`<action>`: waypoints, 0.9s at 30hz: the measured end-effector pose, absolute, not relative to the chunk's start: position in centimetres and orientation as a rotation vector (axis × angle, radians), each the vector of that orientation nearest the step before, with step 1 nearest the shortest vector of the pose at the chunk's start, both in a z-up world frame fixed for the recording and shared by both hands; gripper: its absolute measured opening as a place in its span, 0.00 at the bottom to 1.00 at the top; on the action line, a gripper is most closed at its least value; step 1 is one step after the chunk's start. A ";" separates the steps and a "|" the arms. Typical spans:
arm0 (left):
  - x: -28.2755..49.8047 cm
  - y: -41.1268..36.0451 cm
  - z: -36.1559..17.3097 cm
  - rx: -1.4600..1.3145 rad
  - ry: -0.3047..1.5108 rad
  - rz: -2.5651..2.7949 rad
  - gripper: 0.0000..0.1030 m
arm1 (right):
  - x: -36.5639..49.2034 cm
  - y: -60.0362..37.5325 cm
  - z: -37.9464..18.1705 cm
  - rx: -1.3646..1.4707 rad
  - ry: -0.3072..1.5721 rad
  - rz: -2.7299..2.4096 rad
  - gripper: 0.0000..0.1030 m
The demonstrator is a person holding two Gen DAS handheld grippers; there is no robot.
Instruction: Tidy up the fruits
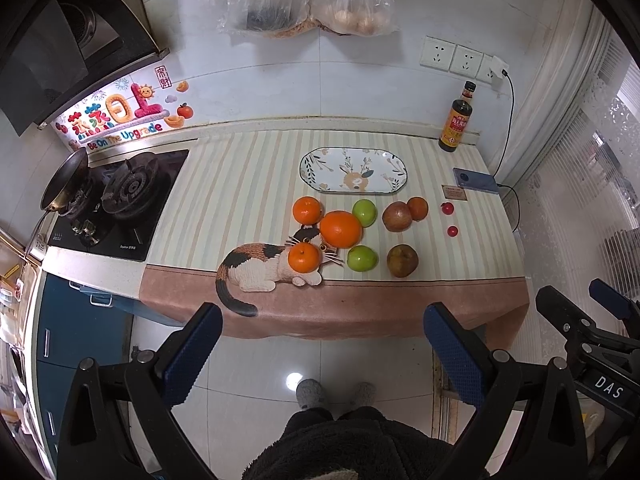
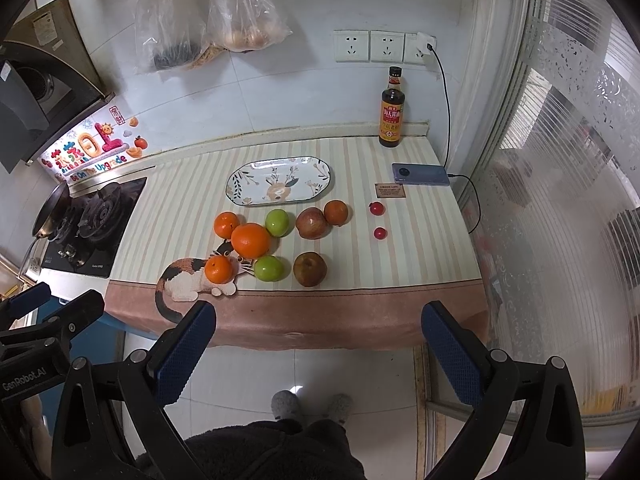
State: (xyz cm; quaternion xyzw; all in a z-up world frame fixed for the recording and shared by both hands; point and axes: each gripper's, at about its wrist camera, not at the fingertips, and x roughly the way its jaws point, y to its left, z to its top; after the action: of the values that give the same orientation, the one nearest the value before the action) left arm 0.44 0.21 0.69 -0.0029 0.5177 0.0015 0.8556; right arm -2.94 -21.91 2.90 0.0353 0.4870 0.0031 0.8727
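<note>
Fruit lies loose on the striped tablecloth: a large orange, smaller oranges, two green apples, a reddish apple, a brown pear and two small red fruits. Behind them sits an empty oval flower-patterned plate. My left gripper hangs open above the floor, short of the table's front edge. My right gripper is open too, level with it, holding nothing. The same large orange and plate show in the right wrist view.
A dark sauce bottle stands at the back right, with a phone on a charging cable and a small card nearby. A gas hob with a pan lies left. Plastic bags hang on the wall. The person's slippers are below.
</note>
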 end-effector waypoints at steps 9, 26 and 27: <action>0.7 0.2 0.8 -0.009 1.091 0.003 1.00 | -3.1 -21.9 2.9 0.074 1.017 0.005 1.00; 0.0 -0.4 1.1 -0.009 1.081 -0.008 1.00 | -3.5 -21.7 2.9 0.087 1.014 0.012 1.00; 0.0 -0.3 1.1 -0.009 1.075 -0.008 1.00 | -3.5 -21.8 3.0 0.091 1.013 0.010 1.00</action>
State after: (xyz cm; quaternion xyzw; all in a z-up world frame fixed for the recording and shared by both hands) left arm 0.00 -0.32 1.12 -0.0043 0.5119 -0.0038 0.8590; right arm -3.52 -21.78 2.96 0.0434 0.4847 0.0047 0.8736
